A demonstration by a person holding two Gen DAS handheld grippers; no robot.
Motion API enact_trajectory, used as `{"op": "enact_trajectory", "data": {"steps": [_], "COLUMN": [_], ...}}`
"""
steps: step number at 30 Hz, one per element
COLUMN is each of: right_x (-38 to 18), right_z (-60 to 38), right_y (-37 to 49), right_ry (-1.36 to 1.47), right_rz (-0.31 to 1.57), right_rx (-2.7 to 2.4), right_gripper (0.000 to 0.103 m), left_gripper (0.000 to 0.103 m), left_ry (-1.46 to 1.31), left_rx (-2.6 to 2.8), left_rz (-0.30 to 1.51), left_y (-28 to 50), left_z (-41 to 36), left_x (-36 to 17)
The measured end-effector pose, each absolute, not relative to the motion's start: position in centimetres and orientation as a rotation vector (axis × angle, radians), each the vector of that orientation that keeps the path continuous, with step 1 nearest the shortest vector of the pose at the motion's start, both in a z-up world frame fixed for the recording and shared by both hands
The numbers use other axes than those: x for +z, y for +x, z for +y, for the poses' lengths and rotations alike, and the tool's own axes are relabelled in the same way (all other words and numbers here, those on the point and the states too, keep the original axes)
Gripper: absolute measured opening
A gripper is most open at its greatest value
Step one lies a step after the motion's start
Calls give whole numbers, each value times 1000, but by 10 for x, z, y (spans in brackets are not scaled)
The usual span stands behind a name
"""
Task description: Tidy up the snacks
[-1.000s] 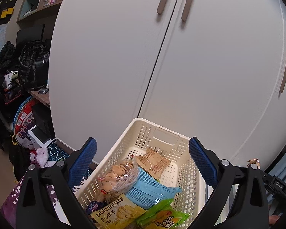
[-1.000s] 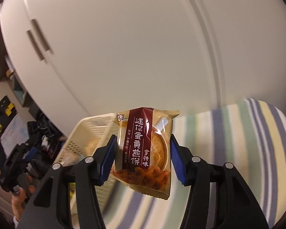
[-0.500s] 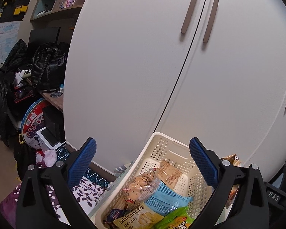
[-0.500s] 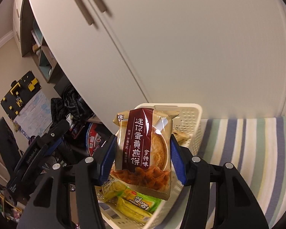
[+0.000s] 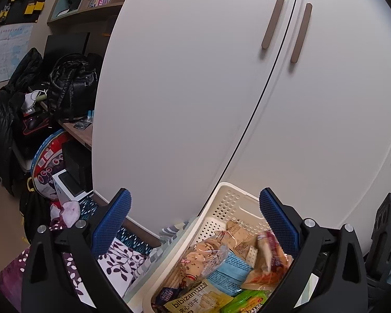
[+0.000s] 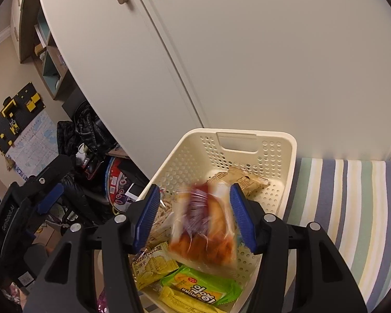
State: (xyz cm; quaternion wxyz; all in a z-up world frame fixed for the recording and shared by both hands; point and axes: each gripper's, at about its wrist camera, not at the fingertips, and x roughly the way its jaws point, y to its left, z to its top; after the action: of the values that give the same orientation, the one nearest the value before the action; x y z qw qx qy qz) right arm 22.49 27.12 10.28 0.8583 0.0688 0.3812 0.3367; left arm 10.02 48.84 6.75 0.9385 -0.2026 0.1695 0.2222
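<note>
A cream perforated basket [image 6: 247, 135] holds several snack packets, among them a green packet [image 6: 200, 287] and a yellow biscuit packet [image 6: 153, 263]. My right gripper [image 6: 195, 208] hovers over the basket, open. A brown and red snack packet [image 6: 203, 232] is blurred between its fingers, dropping into the basket with a gap at the left pad. In the left wrist view the same packet [image 5: 268, 250] shows as a blur on the basket's [image 5: 229, 195] right side. My left gripper [image 5: 195, 208] is open and holds nothing, above the basket's left rim.
White wardrobe doors [image 5: 221, 91] rise right behind the basket. A striped bedcover [image 6: 352, 208] lies right of the basket. To the left are a desk with a black bag [image 5: 70, 86], a round red case [image 5: 47, 167] and patterned fabric [image 5: 117, 255].
The right gripper swung left over the basket and let the brown packet go; it now slides down. The left gripper drifted left, so the basket sits further right in its view.
</note>
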Motion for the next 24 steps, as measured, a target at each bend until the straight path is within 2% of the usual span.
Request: {"op": "enact_trajectory", "data": {"steps": [1,9,12,15,16,18,24], "right_x": [103,104,105,107,107,108,114], "right_z": [271,262,262,257,255,252,246], "right_y": [225,220,217,215,213,209,194], "right_ry": [145,138,131,111,103,85,-5], "right_rz": [799,793,785,785,787,780,761], "right_rx": [699,667,650,632,624,606,557], "right_gripper": [65,65,74,76,87,95,98], "left_gripper": [100,100,100,100,100,100,100], "left_ry": [-418,-435,-414,-366,-342,-306,-226], "left_rx": [455,478,488,502,510,518,536], "left_rz": [346,350,357,376,387,399,402], "left_y": [100,96,96,100,102,104,104], "left_z": [489,499,498,494,492,487,477], "left_x": [67,65,66,67,68,69,74]}}
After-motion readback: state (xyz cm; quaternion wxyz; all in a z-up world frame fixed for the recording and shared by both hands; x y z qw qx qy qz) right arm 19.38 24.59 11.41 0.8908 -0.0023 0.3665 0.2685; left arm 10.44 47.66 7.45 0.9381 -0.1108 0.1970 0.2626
